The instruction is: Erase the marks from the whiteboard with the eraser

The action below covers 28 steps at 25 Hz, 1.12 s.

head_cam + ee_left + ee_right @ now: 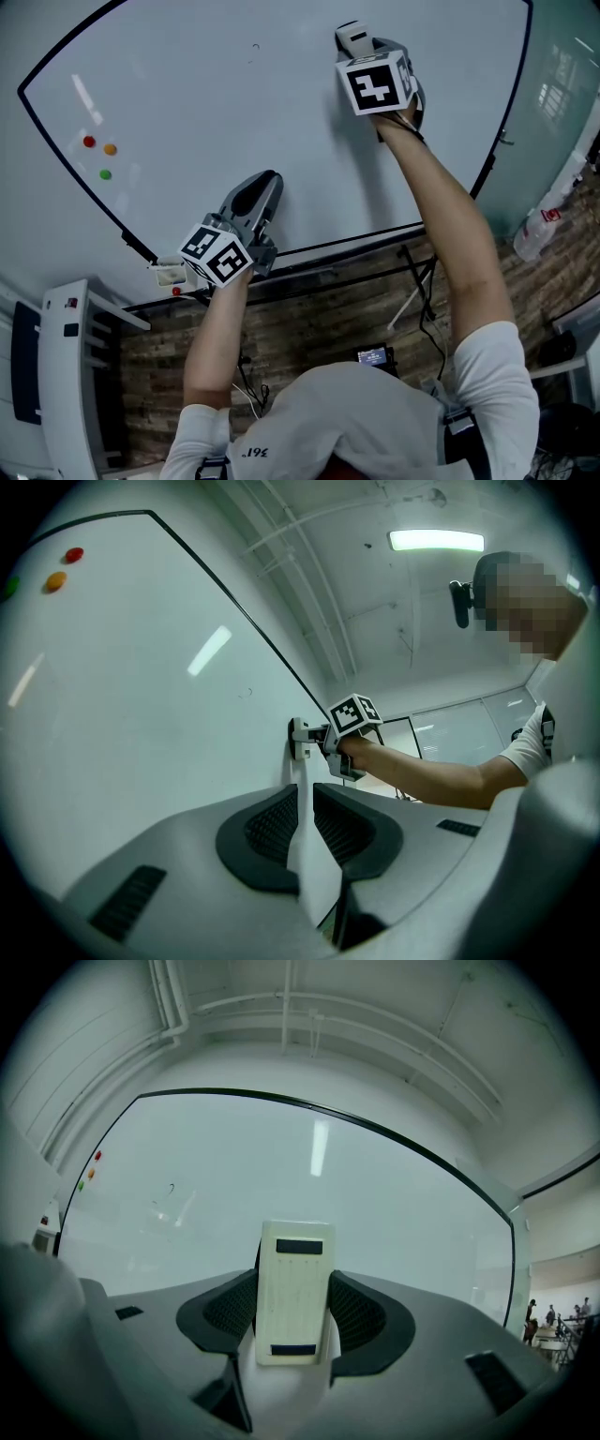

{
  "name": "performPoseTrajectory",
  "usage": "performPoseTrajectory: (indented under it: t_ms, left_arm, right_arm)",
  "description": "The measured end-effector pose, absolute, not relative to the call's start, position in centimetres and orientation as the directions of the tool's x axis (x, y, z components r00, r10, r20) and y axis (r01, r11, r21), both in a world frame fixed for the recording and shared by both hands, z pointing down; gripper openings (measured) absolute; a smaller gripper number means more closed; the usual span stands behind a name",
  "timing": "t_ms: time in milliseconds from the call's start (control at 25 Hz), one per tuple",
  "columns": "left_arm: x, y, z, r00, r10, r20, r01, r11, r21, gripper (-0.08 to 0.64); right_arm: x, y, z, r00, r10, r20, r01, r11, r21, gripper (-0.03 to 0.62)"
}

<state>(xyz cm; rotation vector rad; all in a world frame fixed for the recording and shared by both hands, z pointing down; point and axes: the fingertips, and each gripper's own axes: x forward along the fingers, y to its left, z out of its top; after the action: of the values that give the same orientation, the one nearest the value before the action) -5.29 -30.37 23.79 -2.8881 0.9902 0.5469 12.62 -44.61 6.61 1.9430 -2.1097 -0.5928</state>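
**Head view, nearest.** The person's arms [450, 225] reach up from the bottom of the frame toward the whiteboard [187, 103], which stands over a wood-plank floor [328, 314].

**Left gripper.** The left gripper [264, 186] is held near the whiteboard's lower edge. The head view does not show its fingers' state. Its own view does: the pads are drawn almost together, with only a slit between them and nothing in it.

**Right gripper.** The right gripper [361, 45] is high on the whiteboard, near its upper edge. Its fingers pinch the eraser [293, 1290] by its long sides. The eraser's pale back, with two dark bars, faces the camera.

**Contact.** The left gripper view alone gives the side-on look, in which the eraser's far face lies against the whiteboard's surface.

**Mark.** The right gripper view shows a small faint mark [172, 1188] on the whiteboard to the left of the eraser and apart from it. The mark is in plain sight between the eraser and the magnets.

**Surroundings.**
- Three round magnets [101, 155], red, orange and green, sit near the whiteboard's left edge.
- A ledge [300, 274] runs under the whiteboard's lower edge, with a small box [171, 275] at its left end.
- A white rack [80, 375] stands below the whiteboard's lower left corner.
- Past the whiteboard's right edge, the right gripper view shows distant people [553, 1321], too small to detail.
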Motion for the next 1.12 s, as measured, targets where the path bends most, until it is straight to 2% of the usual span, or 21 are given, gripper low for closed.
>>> performPoseTrajectory:
  t_ms: [1120]
  left_arm:
    - [-8.2, -30.4, 24.6, 0.724, -0.601, -0.339, -0.615, -0.785, 0.076, 0.057]
  right_arm:
    - [19.1, -44.7, 7.4, 0.069, -0.99, -0.121, -0.881, -0.118, 0.459, 0.255]
